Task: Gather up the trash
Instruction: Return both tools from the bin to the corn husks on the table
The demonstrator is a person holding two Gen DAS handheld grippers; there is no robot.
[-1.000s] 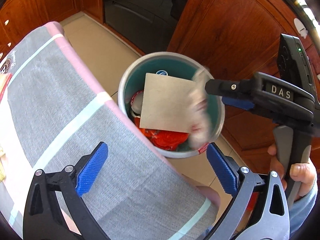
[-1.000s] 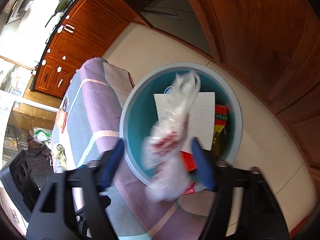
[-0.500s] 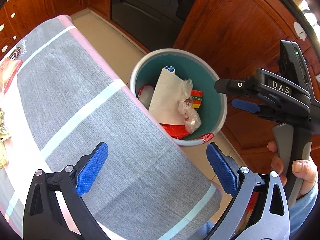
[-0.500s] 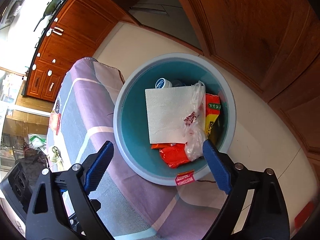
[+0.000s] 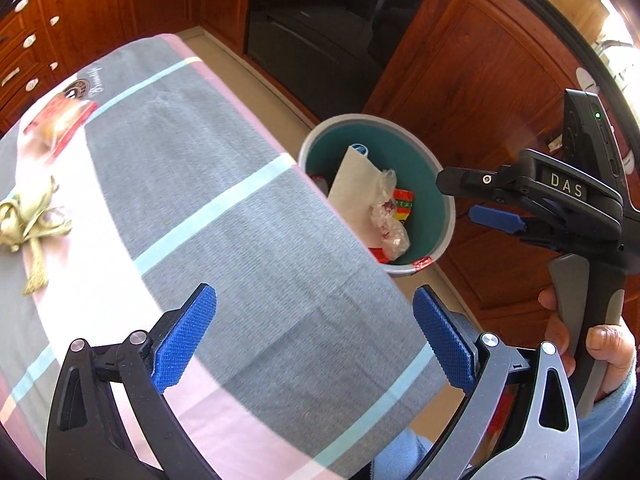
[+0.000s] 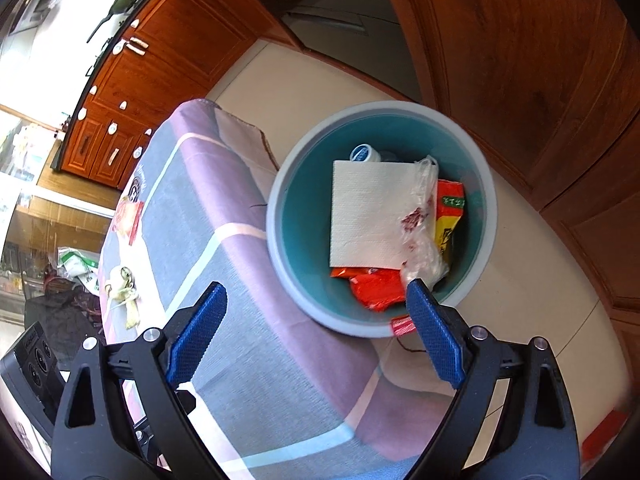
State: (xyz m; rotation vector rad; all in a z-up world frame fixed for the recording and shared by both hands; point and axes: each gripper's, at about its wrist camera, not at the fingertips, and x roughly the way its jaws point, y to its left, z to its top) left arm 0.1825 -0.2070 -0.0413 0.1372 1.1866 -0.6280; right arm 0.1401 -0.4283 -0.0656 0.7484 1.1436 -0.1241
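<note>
A grey bin with a teal inside [image 6: 276,216] [image 5: 446,216] stands on the floor beside the table. In it lie a white napkin [image 6: 368,216], a clear plastic bag [image 6: 424,240] [image 5: 388,220], red wrappers [image 6: 374,286] and a yellow-red packet [image 6: 450,212]. My right gripper [image 6: 316,338] is open and empty above the table's edge by the bin; it also shows in the left wrist view [image 5: 472,196]. My left gripper [image 5: 314,340] is open and empty over the tablecloth. On the table lie a red packet [image 5: 60,120] [image 6: 128,216] and a pale green ribbon bow [image 5: 30,220] [image 6: 122,284].
The table [image 5: 224,240] has a grey, pink and white cloth. Wooden cabinets [image 5: 480,80] stand close behind the bin, and a dark oven front [image 5: 320,28] is further back. Beige floor tiles [image 6: 540,300] surround the bin.
The clear plastic bag left my right gripper and dropped into the bin. Both grippers have since drawn back from the bin, the left one over the table.
</note>
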